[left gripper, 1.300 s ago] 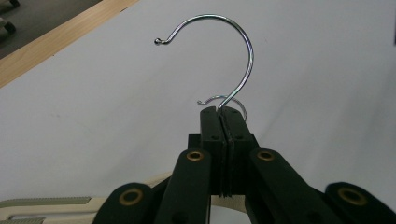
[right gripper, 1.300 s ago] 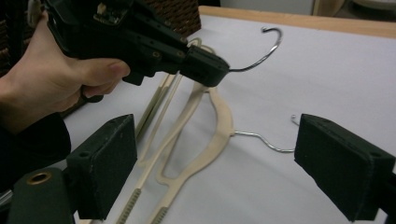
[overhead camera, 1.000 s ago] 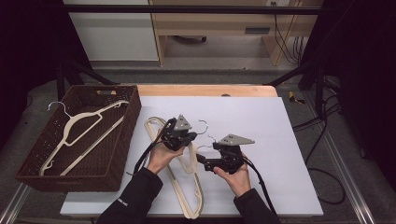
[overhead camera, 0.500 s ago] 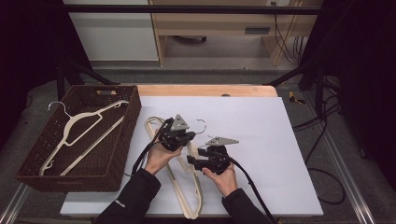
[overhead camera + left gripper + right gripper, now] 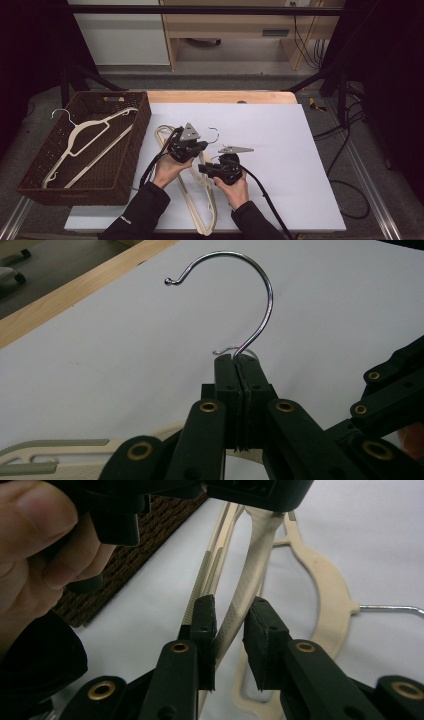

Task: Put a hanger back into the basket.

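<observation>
From above, one woven brown basket [image 5: 35, 170] holds one cream plastic hanger [image 5: 85, 142]; at least one more cream hanger [image 5: 197, 205] lies on the white table [image 5: 300, 165] beneath both hands.

The left gripper view shows the left gripper [image 5: 239, 365] pressed together on a chrome hook [image 5: 260, 295].

In the right gripper view, the right gripper [image 5: 231, 625] has just been closing, its jaws straddling a ribbed hanger arm [image 5: 235, 615], one pad touching.

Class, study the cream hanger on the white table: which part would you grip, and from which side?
Best the slim shoulder bar of the cream hanger, approached from the person's side. It is thin and ribbed, so pads should bite. The right tool, just closing, straddles it there; the left tool pinches the metal hook.
</observation>
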The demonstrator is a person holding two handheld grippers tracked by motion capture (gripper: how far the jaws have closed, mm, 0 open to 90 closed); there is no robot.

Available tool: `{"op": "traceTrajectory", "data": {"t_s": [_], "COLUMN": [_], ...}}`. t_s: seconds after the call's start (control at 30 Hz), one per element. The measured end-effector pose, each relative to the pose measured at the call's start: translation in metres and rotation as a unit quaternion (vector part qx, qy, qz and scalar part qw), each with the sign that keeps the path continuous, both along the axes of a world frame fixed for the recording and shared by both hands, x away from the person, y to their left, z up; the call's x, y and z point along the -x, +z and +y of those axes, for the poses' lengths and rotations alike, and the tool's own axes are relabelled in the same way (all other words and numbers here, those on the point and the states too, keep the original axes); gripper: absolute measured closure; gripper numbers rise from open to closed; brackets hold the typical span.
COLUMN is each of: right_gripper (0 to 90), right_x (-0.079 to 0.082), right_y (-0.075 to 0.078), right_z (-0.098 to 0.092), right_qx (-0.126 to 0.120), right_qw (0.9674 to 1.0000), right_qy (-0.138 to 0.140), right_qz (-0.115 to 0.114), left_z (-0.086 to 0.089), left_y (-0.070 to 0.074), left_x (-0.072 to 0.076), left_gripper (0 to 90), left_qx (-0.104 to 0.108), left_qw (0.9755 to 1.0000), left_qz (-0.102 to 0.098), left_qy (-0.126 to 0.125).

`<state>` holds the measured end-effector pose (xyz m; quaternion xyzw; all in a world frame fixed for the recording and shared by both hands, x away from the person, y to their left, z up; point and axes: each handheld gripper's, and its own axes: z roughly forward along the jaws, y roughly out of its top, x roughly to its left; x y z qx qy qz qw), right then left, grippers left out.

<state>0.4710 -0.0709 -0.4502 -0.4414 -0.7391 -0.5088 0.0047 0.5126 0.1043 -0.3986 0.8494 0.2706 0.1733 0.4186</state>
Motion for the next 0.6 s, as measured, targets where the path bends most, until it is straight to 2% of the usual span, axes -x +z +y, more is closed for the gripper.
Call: {"op": "traceTrajectory", "data": {"t_s": [0.07,0.13,0.23,0.3,0.33,0.37,0.4,0.43,0.47,0.53,0.57,0.6], "right_gripper": [77.7,79.7,80.6,82.6,82.6,83.9,84.9,86.1,86.1,86.9,87.0,87.0], "right_x": [0.000,0.000,0.000,0.000,0.000,0.000,0.000,0.001,0.001,0.001,0.003,0.003], "right_y": [0.000,0.001,0.003,0.005,0.005,0.005,0.005,0.006,0.006,0.008,0.010,0.010], "right_z": [-0.001,-0.001,-0.002,-0.004,-0.004,-0.005,-0.006,-0.007,-0.007,-0.008,-0.010,-0.010], "right_qx": [-0.005,-0.020,-0.028,-0.042,-0.042,-0.054,-0.058,-0.067,-0.067,-0.074,-0.076,-0.076], "right_qw": [1.0000,0.9997,0.9995,0.9987,0.9987,0.9977,0.9976,0.9968,0.9968,0.9962,0.9963,0.9963], "right_qy": [0.001,-0.002,-0.003,-0.007,-0.007,-0.009,-0.011,-0.014,-0.014,-0.013,-0.013,-0.013], "right_qz": [0.003,0.014,0.014,0.030,0.030,0.038,0.037,0.041,0.041,0.045,0.039,0.039], "left_z": [0.002,0.007,0.013,0.018,0.021,0.025,0.033,0.033,0.038,0.046,0.055,0.055], "left_y": [0.002,0.006,0.010,0.015,0.017,0.021,0.028,0.028,0.031,0.038,0.044,0.044], "left_x": [0.001,0.003,0.004,0.006,0.007,0.009,0.012,0.012,0.013,0.017,0.021,0.021], "left_gripper": [88.8,88.0,83.0,75.1,75.1,66.5,62.2,58.4,58.4,50.6,41.7,37.0], "left_qx": [0.002,0.016,0.019,0.017,0.023,0.025,0.041,0.041,0.050,0.065,0.078,0.078], "left_qw": [1.0000,0.9999,0.9998,0.9998,0.9997,0.9997,0.9991,0.9991,0.9987,0.9977,0.9965,0.9965], "left_qz": [-0.002,0.002,0.007,0.004,0.003,0.000,-0.008,-0.008,-0.011,-0.019,-0.024,-0.024], "left_qy": [-0.001,-0.001,-0.004,-0.007,-0.005,0.000,0.004,0.004,0.007,0.013,0.018,0.018]}}
